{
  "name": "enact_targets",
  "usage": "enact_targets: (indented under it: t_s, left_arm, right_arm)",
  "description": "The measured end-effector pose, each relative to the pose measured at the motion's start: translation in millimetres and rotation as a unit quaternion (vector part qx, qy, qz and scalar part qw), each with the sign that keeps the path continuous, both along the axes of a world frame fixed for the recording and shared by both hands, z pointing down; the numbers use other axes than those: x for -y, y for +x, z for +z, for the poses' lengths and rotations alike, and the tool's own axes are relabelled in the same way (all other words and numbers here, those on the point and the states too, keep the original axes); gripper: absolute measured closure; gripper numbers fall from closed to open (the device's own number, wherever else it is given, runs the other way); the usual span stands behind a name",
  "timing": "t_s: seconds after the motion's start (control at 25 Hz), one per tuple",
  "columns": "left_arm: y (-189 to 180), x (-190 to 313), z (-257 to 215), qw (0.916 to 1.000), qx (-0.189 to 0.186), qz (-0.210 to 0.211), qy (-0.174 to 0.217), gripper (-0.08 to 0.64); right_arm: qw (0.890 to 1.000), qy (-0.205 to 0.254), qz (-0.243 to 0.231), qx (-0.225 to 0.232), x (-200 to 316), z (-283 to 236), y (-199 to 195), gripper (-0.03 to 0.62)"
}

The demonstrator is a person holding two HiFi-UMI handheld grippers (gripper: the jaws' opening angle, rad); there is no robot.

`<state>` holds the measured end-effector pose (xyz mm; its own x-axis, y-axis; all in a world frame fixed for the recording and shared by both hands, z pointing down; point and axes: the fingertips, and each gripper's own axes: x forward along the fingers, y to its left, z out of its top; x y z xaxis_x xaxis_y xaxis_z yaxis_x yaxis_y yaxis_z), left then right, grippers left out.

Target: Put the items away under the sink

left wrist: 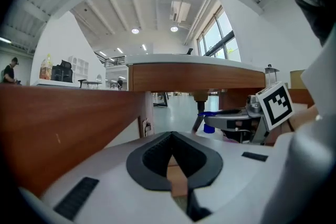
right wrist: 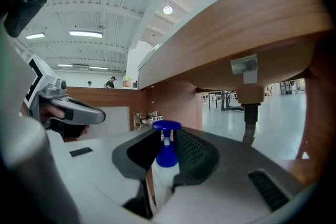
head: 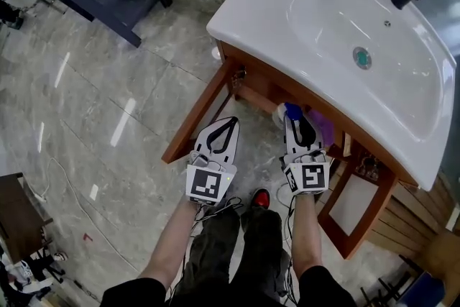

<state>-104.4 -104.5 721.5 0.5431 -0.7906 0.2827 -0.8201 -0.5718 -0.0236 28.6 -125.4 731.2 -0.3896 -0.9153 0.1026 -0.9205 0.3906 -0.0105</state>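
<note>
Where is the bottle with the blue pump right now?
Head view, right side: the pump bottle is clamped in the right gripper, at the open front of the wooden cabinet beneath the white sink.

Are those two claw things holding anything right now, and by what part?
The right gripper clamps a white pump bottle just below its blue top. The left gripper is shut and empty.

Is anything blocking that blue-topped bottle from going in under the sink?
Nothing visible: the cabinet door stands open, and the bottle faces open space under the sink; the drain pipe hangs off to its right.
</note>
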Motion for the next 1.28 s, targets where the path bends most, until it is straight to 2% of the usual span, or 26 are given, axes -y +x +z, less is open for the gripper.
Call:
enact_targets:
  t_s: [0.36,0.68,0.8,0.96,1.28]
  left_arm:
    - [10.8,18.2,21.9,0.9999,0.006,0.013,0.007,0.554]
    - [13.6,36.9,32.8,0.9997,0.009,0.017,0.016,0.554]
    - [20.2,38.8,35.0,0.9993,0.017,0.03,0.017,0.554]
    - [26.1,41.1,36.0,0.9995,0.005,0.03,0.012,0.554]
    - [29.5,39.4,35.3,0.9992,0.006,0.036,0.013,0.554]
  right_arm:
    - [1.0,0.015,0.011,-0.02,35.1,17.4,15.9,0.499]
    - [0.999,0.034,0.031,-0.012,61.5,24.0,35.2,0.499]
    - [0.999,0.037,0.032,-0.012,65.1,23.8,36.0,0.499]
    - [0.999,0.041,0.032,-0.011,64.6,23.6,35.9,0.499]
    - [0.998,0.042,0.037,-0.008,63.2,23.6,34.6,0.497]
